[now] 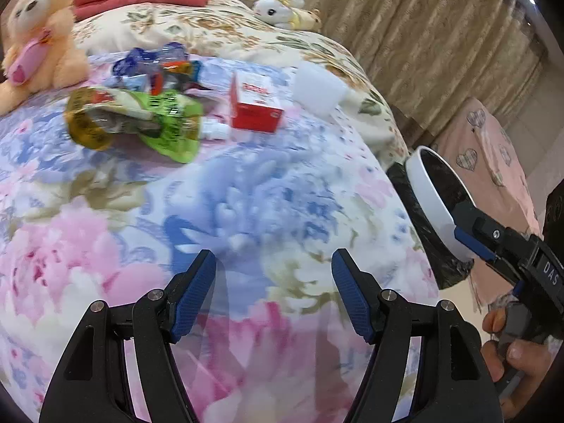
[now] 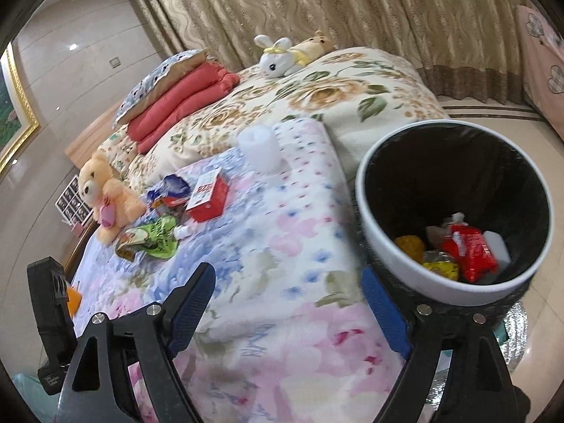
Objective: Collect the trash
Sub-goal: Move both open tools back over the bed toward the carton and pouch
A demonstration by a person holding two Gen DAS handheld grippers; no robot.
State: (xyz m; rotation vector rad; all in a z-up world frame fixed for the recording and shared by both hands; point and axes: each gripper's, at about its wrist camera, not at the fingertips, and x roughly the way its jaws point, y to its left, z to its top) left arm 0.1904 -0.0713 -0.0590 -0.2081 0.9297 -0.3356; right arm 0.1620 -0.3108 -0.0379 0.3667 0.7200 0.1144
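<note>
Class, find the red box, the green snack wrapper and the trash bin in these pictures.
red box point(image 1: 256, 115): left wrist view, its red front face.
green snack wrapper point(image 1: 176, 130): left wrist view, green middle.
trash bin point(image 2: 380, 232): right wrist view, white rim.

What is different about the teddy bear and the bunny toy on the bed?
The teddy bear is peach coloured; the bunny is white with a yellow bow. The teddy bear sits upright; the bunny lies flat. The teddy bear sits by the wrappers on the flowery blanket; the bunny lies far back by the curtain. Both are soft toys, not trash.
</note>
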